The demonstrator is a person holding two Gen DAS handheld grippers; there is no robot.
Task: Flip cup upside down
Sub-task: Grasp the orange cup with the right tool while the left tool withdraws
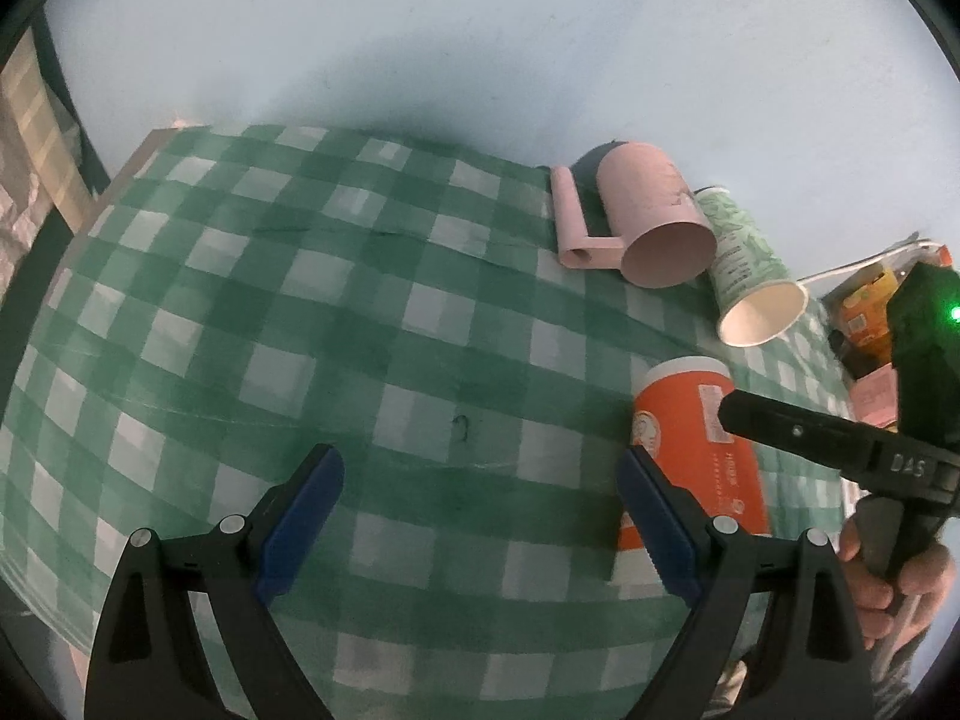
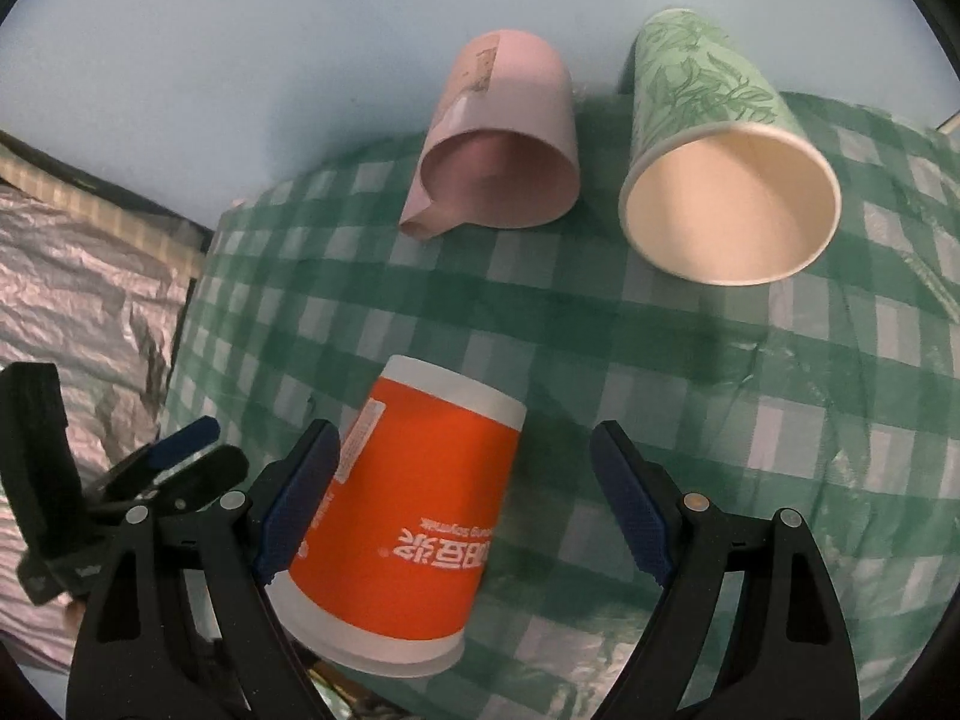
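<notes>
An orange paper cup [image 2: 408,522] with white rims stands upside down on the green checked tablecloth [image 2: 600,330], its print inverted. My right gripper [image 2: 462,492] is open with the cup between its blue pads, the left pad close to the cup's side. The cup also shows in the left wrist view [image 1: 690,444], just right of my open left gripper [image 1: 480,510], which holds nothing. The right gripper [image 1: 810,438] reaches over the cup there.
A pink mug [image 2: 510,144] with a handle and a green leaf-print paper cup [image 2: 720,162] lie on their sides near the wall. The table's left edge [image 2: 186,312] borders crinkled silver material. Orange packets [image 1: 870,312] sit at the far right.
</notes>
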